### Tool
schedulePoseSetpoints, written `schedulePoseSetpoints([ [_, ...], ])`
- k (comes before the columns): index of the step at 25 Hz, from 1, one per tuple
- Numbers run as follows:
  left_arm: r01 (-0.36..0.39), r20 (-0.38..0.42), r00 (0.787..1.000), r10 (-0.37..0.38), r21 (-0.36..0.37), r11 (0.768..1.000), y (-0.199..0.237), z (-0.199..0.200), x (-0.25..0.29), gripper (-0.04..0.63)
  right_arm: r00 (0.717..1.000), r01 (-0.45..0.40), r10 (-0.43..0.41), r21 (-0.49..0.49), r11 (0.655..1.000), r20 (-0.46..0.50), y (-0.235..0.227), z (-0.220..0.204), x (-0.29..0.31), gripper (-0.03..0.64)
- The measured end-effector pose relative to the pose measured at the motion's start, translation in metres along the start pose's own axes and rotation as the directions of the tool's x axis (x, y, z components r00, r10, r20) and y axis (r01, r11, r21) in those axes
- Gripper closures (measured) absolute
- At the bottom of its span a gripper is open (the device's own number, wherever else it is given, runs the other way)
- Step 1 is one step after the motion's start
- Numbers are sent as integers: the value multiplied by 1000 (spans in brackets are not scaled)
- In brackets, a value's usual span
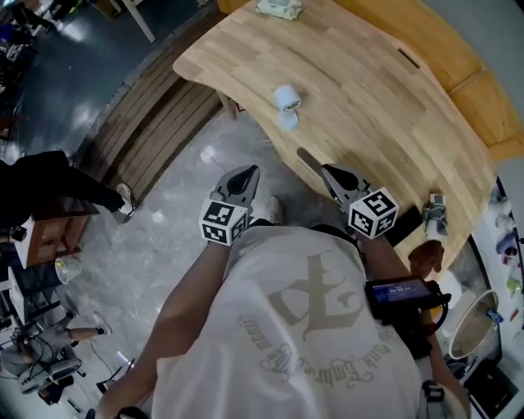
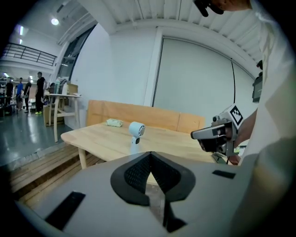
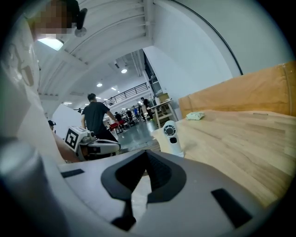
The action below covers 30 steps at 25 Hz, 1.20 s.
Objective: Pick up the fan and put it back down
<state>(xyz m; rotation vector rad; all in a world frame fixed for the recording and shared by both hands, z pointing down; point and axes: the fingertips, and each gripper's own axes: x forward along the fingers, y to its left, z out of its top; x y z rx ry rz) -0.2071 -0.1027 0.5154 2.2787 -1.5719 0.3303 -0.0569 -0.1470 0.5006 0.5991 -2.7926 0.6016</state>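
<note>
fan [image 1: 286, 100]: upright on the table [image 1: 385, 90], near its edge, ahead of both grippers
left gripper [image 1: 245, 175]: jaws together, empty
right gripper [image 1: 329, 172]: jaws together, empty
handling: likely light, rigid, top-heavy; grip the slim stem

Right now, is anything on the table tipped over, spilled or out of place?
Nothing stands out. The fan stands upright near the edge of the table, and a pale green item lies flat at the far end. The left tool and the right tool are both shut, empty and short of the fan.
</note>
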Motion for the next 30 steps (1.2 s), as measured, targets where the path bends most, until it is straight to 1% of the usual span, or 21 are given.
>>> schedulePoseSetpoints([
  [6,-18,-20,1000,17,-24,1000,-1,-7,-18,584,999,-35,35,-9,999,11,11,0,-1,603],
  [9,-17,-28,999,16,-34,999,0,-9,-19,585,999,-35,35,-11,999,17,11,2,-1,603],
  [13,-9,-14,1000,8,-56,998,-1,-3,-13,585,999,-28,28,-2,1000,21,9,2,-2,603],
  [18,22,-16,1000,-23,-40,999,-1,2,-6,584,1000,-14,14,4,1000,24,8,3,0,603],
  [30,68,-32,997,-69,-31,997,0,0,8,584,999,25,-26,18,1000,24,1,2,0,603],
])
